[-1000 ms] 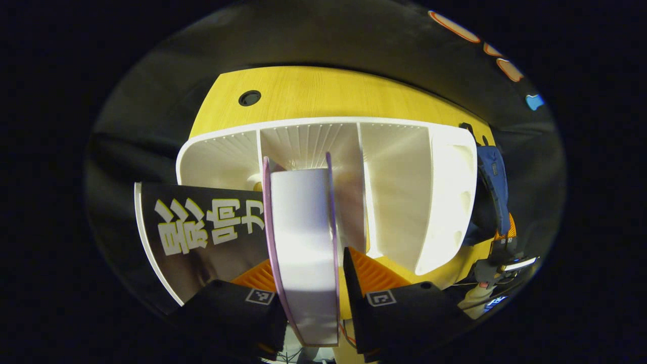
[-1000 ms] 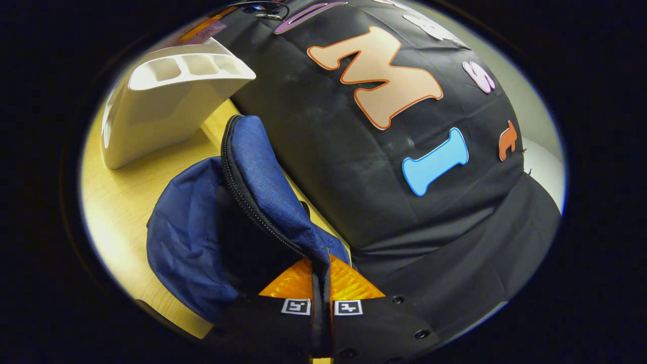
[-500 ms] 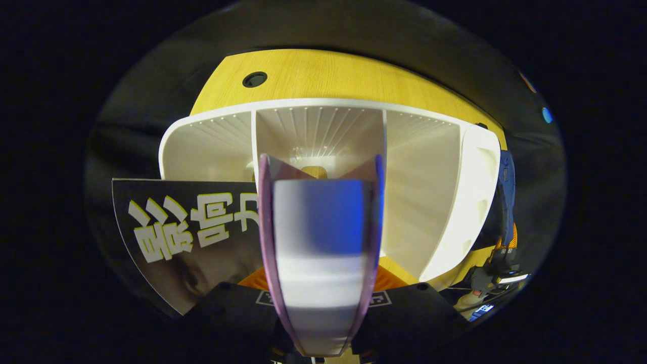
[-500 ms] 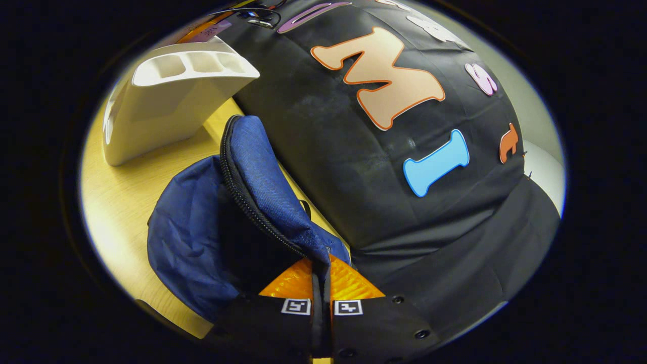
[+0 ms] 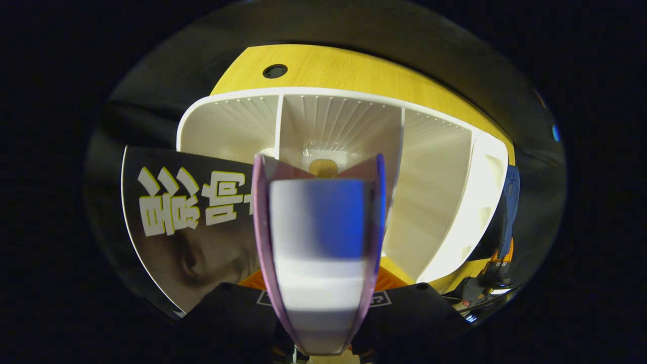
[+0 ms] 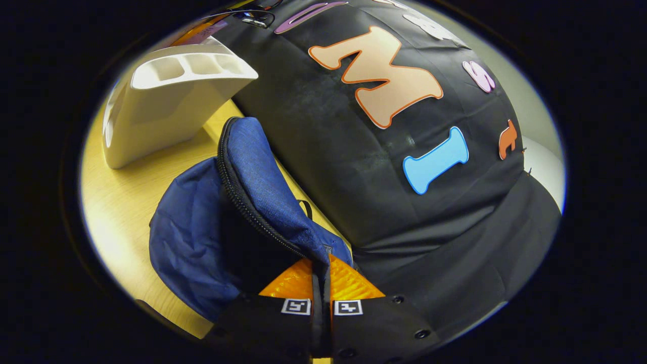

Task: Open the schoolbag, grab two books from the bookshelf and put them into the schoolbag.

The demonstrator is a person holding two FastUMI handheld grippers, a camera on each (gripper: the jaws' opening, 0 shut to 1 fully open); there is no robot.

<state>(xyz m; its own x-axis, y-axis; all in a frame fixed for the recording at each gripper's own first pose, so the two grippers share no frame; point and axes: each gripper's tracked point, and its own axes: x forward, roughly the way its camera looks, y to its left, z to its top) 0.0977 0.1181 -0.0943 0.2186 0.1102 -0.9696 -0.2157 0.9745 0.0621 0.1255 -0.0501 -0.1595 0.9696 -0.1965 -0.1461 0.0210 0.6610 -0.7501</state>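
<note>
Our left tongs (image 5: pixel 319 298) clench a purple-edged book (image 5: pixel 318 253) before the white bookshelf (image 5: pixel 445 187). Our right tongs (image 6: pixel 321 298) pinch the schoolbag (image 6: pixel 202 227) rim, its mouth gaping on the counter (image 6: pixel 126 202).

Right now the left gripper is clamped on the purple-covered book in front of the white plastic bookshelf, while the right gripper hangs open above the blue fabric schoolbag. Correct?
Not quite. The right gripper is not open: the right gripper view shows it shut on the edge of the blue fabric schoolbag, holding its flap up. The left gripper is indeed clamped on the purple-covered book before the white plastic bookshelf.
</note>
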